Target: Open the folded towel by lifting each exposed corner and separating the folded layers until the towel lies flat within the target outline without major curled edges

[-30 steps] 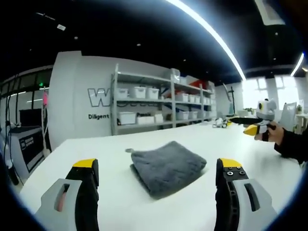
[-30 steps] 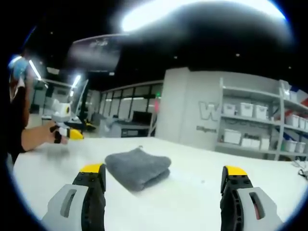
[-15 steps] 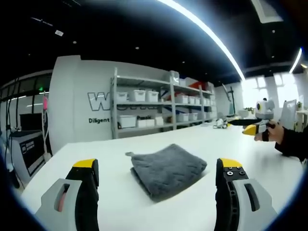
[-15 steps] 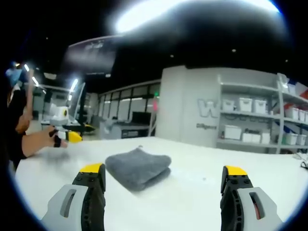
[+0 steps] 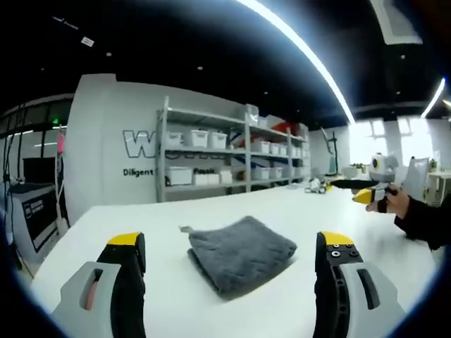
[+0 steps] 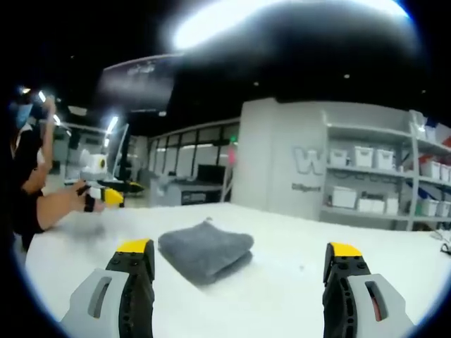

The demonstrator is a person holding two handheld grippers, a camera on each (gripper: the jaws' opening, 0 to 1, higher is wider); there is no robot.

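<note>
One grey towel lies folded into a thick square pad out on the open middle of the white counter, well in from every edge that shows. That puts it within reach from both sides, which suits a job worked corner by corner. A small hanging loop sticks out at one corner, toward the shelving. No target outline can be made out on the counter.

Two hand-held grippers face it. The left hand-held gripper has its jaws spread wide and holds nothing, with the towel lying between and beyond the tips, not touched. The right hand-held gripper is likewise wide and empty; the towel sits nearer its left jaw, apart from it. By the look of it, unfolding has not begun.

Behind stands one shelving rack carrying white bins.
</note>
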